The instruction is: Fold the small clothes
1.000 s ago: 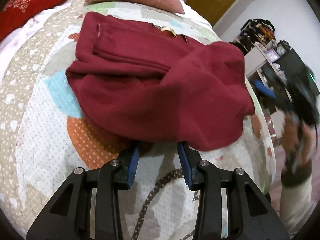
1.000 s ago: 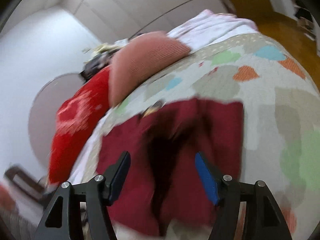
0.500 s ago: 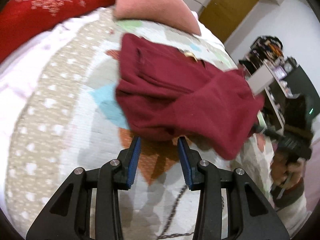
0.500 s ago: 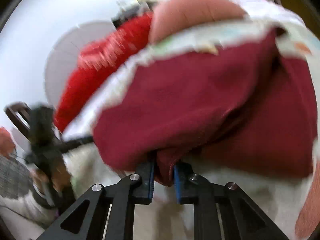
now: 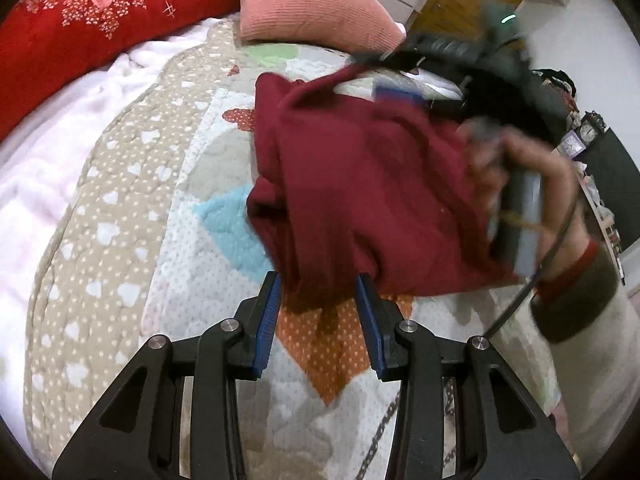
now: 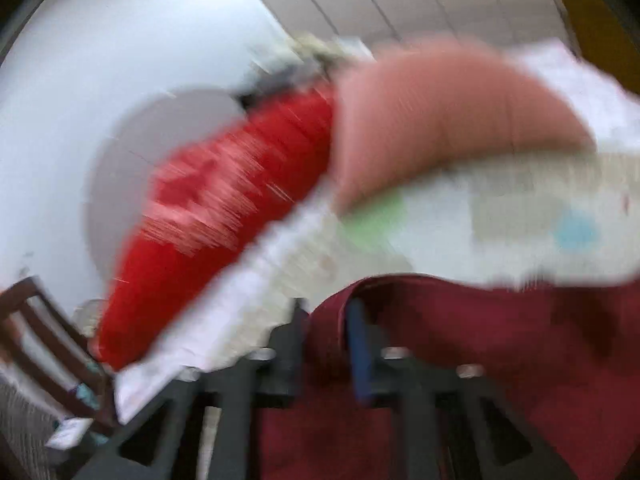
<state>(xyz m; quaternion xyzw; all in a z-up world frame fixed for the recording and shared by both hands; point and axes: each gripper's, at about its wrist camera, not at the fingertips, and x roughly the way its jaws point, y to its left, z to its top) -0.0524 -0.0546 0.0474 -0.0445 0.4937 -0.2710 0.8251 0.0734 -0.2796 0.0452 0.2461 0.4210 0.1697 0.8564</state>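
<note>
From the left wrist, the left gripper (image 5: 319, 294) gapes empty at the maroon garment's (image 5: 372, 184) near edge on the quilt (image 5: 120, 240); from the blurred right wrist, the right gripper (image 6: 326, 334) seemingly pinches that cloth.

One maroon garment (image 5: 372, 184), two pillows, pink (image 5: 312, 4) and red (image 5: 100, 12), one patchwork quilt (image 5: 132, 216).

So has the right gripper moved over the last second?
Yes. The right gripper, shut on the maroon garment, has swung from beyond the bed's right edge to above the quilt, near the pink pillow.
</note>
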